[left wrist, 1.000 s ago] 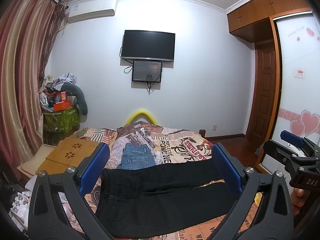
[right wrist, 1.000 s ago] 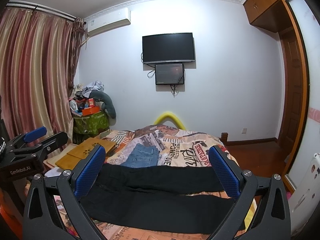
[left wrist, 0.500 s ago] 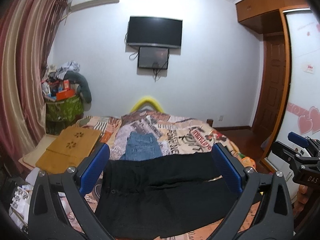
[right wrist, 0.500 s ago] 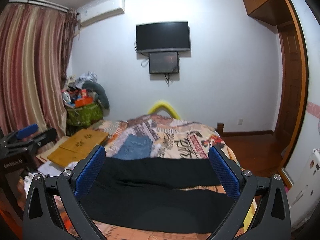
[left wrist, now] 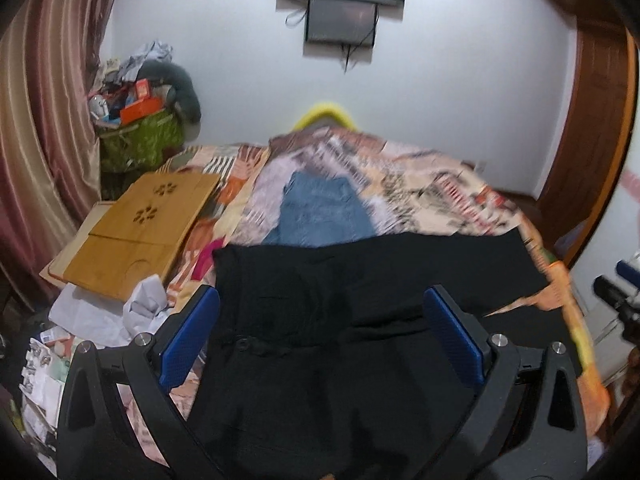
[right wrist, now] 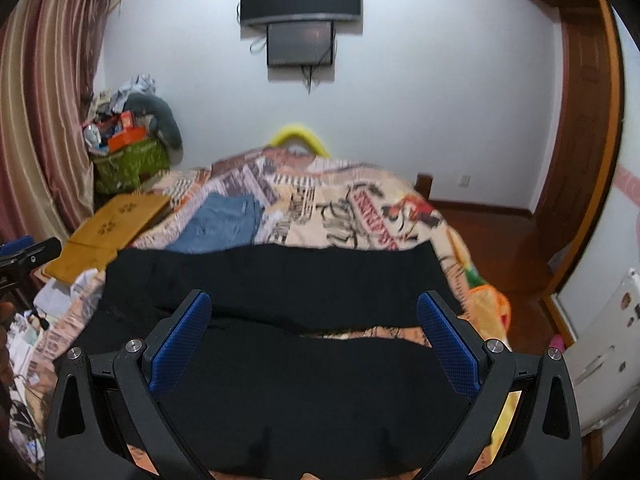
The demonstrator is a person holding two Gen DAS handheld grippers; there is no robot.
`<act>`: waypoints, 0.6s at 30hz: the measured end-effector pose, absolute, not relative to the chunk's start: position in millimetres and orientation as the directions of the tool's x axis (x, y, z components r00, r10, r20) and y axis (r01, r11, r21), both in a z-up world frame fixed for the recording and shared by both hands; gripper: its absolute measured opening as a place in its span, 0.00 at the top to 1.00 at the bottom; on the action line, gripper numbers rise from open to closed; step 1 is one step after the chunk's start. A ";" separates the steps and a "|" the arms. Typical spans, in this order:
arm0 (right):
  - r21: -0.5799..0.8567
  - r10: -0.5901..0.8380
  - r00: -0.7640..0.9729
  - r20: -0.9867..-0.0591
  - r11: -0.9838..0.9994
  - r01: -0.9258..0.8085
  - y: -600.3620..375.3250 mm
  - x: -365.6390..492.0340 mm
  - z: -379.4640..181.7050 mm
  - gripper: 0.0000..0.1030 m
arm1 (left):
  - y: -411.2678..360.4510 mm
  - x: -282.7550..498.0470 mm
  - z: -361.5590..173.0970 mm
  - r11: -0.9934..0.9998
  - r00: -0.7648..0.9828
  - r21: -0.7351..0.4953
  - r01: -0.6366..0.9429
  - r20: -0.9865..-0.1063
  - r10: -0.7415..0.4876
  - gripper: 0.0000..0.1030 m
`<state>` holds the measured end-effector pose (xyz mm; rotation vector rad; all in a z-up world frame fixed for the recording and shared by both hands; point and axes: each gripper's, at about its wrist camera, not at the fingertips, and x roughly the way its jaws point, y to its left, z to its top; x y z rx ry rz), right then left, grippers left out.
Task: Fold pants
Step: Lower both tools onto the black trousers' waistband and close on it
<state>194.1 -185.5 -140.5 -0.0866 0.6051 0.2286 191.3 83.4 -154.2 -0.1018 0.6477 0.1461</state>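
Left wrist view: The left gripper (left wrist: 320,336) is held with its jaws spread wide and nothing between them. The pants (left wrist: 360,280) are laid flat on the bed (left wrist: 420,184), directly ahead of and below the fingers (left wrist: 188,336). The waist end is seen ahead-left of the tool, with the two legs running off to the right. A narrow gap between the legs is visible ahead-right of the tool. No fold is seen in the fabric. Jeans (left wrist: 324,212) are laid further ahead, just beyond the pants. A wooden tray (left wrist: 136,232) is placed ahead-left, beside the bed.

Right wrist view: The right gripper (right wrist: 314,340) is likewise held wide apart, with no cloth pinched. The pants (right wrist: 280,280) are spread across the full width of the view below the tool, the far leg ahead of the fingertips and the near leg beneath them. A strip of bedcover is shown between the legs, ahead-right.

Task progress: The pants are judged to be spread out and ready, but no fold has been made. No contact with the fabric can be confirmed in either view. Grasping, the leg-on-leg fold and the lengthwise folds all remain to be done.
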 end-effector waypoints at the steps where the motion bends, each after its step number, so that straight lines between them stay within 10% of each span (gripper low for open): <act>1: -0.016 0.189 0.785 -0.589 0.969 -0.245 -186.2 201.9 -146.7 0.01 | 88.2 198.2 -162.6 0.985 0.778 -0.044 -0.168 -0.620 0.105 0.00; 18: 0.062 0.286 0.606 -0.743 0.930 -0.363 -172.4 338.5 -201.8 0.03 | 206.2 322.2 -261.2 0.957 0.590 -0.030 -0.289 -0.792 0.154 0.00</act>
